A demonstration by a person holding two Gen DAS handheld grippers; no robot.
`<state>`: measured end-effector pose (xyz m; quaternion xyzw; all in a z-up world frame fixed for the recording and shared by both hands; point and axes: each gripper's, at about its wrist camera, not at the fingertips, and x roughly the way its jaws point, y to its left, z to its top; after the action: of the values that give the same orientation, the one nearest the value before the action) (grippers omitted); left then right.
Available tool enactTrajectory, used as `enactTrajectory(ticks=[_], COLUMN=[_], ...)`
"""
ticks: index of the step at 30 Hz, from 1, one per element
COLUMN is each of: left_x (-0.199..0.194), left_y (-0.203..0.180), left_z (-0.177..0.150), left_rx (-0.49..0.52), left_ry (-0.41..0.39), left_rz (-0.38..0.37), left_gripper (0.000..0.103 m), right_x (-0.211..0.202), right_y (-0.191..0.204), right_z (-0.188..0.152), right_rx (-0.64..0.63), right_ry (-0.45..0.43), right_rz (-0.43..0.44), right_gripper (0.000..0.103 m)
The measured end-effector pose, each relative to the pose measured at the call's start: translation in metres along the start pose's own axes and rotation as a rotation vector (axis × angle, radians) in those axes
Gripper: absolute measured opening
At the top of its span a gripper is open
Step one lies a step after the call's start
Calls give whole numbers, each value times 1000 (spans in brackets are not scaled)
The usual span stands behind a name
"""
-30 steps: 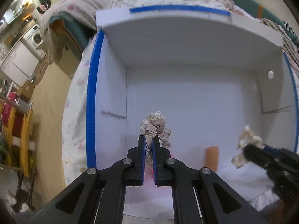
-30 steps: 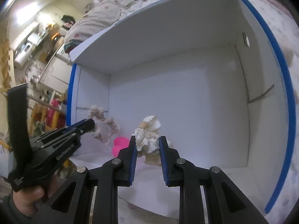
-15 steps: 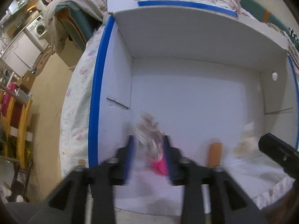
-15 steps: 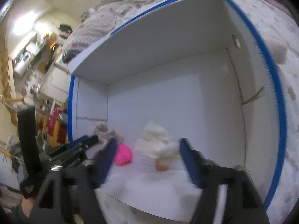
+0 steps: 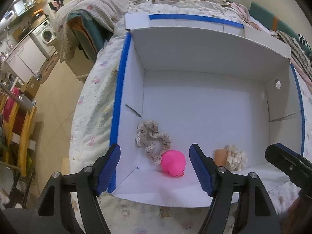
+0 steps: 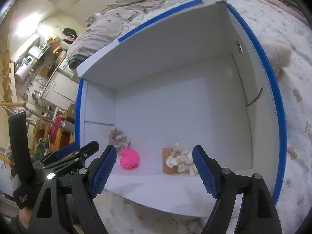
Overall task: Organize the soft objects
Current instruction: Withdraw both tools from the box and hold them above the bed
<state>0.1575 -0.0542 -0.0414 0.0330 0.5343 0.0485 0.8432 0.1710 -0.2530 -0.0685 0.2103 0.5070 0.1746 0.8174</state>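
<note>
Left gripper [image 5: 155,167] and right gripper [image 6: 154,167] both spread wide, gripping nothing. Inside white box [image 5: 204,105]: beige scrunchie [image 5: 152,138] at 10 o'clock touching pink toy [image 5: 173,162]; cream scrunchie [image 5: 236,159] against tan block [image 5: 220,156] at 3 o'clock

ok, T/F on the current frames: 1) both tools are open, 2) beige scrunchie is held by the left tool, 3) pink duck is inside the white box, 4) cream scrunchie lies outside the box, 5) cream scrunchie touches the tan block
1) True: left tool and right tool are open and hold nothing.
2) False: the beige scrunchie lies on the white box floor.
3) True: the pink duck sits inside, against the beige scrunchie.
4) False: the cream scrunchie is inside.
5) True: it rests against the tan block.
</note>
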Motion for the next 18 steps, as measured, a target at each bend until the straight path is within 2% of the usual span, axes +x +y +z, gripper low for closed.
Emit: enactTrajectory(ticks=[5,10,18], left_x=[-11,-30,-49], left_y=[5,12,26], left_z=[-10,-21,-37], left_rx=[-19,-4,-13], left_ry=[-4,-43,-61], left_rz=[-10,-9,-17], left_gripper=[71,71,71], right_x=[-8,-17,-21], right_y=[6,9,23], right_z=[-6,-17,-41], right_rx=[-22,-24,-67], right_ry=[-19,-30,-18], right_rz=[-20,-35,-56], right_gripper=[85,85,85])
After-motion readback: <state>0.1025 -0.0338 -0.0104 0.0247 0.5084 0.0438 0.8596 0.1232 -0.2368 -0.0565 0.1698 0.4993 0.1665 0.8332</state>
